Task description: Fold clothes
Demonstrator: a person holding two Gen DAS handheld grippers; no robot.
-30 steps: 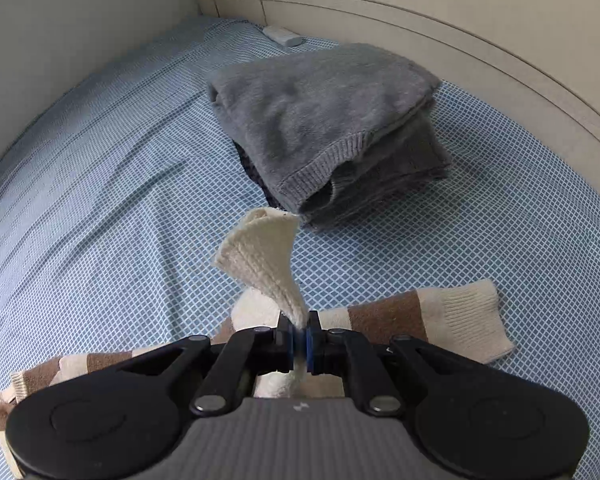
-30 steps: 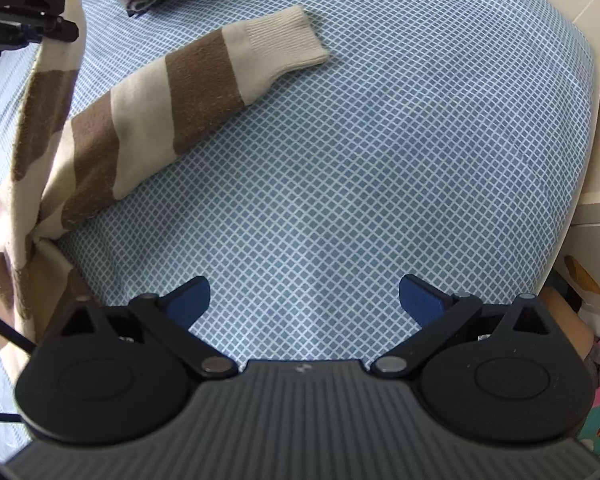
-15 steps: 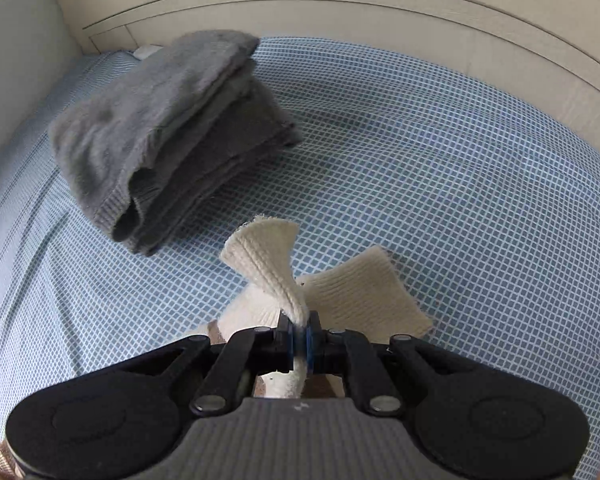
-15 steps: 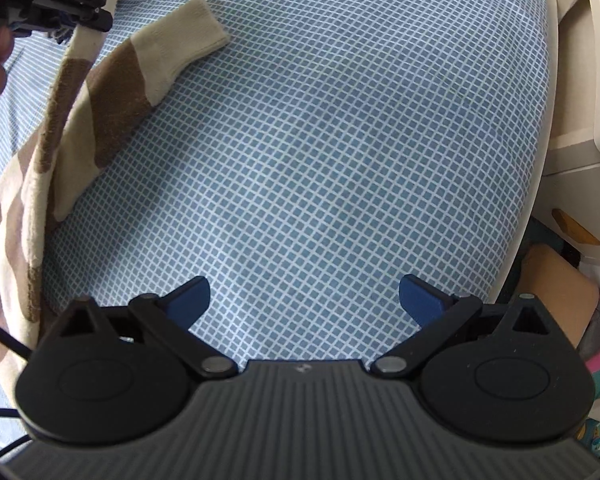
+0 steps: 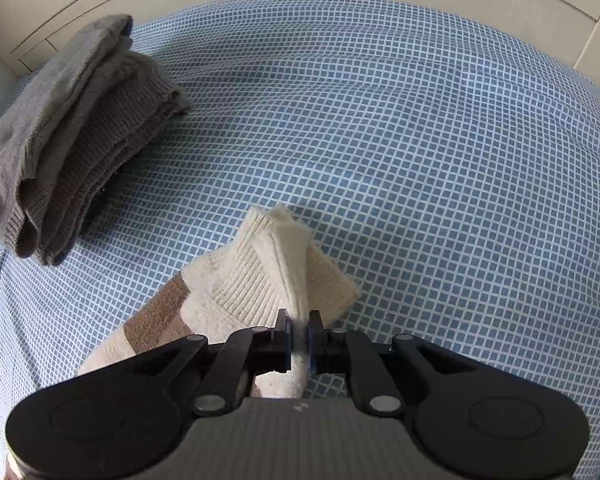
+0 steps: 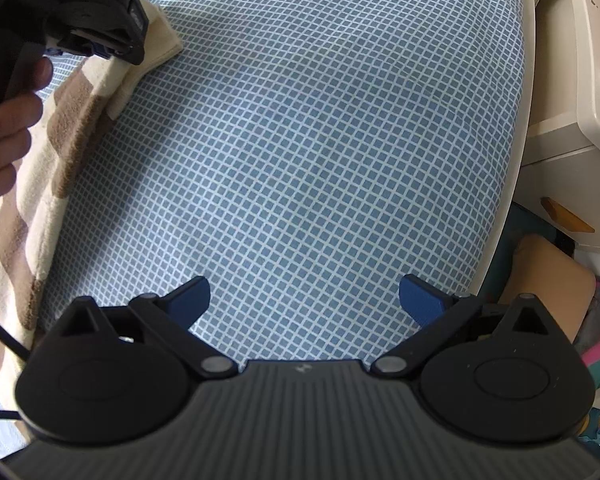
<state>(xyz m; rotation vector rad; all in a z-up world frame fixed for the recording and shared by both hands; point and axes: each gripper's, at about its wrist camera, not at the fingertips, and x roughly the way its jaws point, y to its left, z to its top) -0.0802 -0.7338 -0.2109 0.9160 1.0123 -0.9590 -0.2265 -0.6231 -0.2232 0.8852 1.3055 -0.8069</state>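
Ribbed cream-and-brown knit sweater [image 5: 236, 292], fuzzy grey knitwear [image 5: 68, 128], checked woven cotton bedsheet [image 5: 420, 140], matt black plastic left claw [image 5: 299, 336].

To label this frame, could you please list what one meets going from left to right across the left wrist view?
Folded grey sweater → striped sleeve → left tool, its jaws opening with a cream cuff fold between them → bare checked bedsheet.

Left gripper [image 5: 299, 334] points steeply down, jaws opening around cloth; right gripper [image 6: 304, 300] points down, jaws spread wide.
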